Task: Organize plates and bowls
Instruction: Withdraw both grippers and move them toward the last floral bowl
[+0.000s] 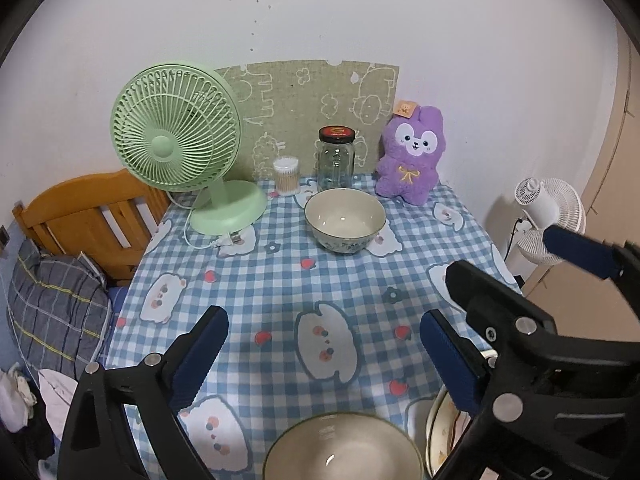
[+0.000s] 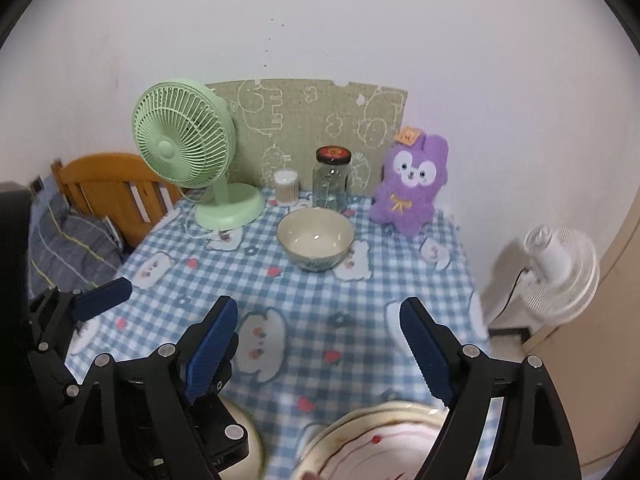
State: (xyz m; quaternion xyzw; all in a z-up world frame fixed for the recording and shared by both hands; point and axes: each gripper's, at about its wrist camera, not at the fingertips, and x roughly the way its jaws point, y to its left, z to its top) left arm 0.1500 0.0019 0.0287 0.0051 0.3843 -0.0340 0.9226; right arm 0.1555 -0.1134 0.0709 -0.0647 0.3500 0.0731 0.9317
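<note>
A cream bowl with a blue flowered outside (image 1: 345,221) stands on the checked table toward the back; it also shows in the right wrist view (image 2: 315,239). A second bowl (image 1: 342,448) sits at the near edge under my open, empty left gripper (image 1: 322,350). A cream plate with red marks (image 2: 376,444) lies at the near right edge, under my open, empty right gripper (image 2: 318,344); its rim shows in the left wrist view (image 1: 438,432). The right gripper's fingers (image 1: 580,252) reach into the left view at right. The left gripper's fingers (image 2: 105,300) show at left in the right view.
A green desk fan (image 1: 180,136) with its cord, a cotton swab jar (image 1: 287,176), a glass jar with a black lid (image 1: 337,158) and a purple plush rabbit (image 1: 412,156) line the back of the table (image 1: 280,280). A wooden headboard (image 1: 92,216) stands left, a white fan (image 1: 548,220) right.
</note>
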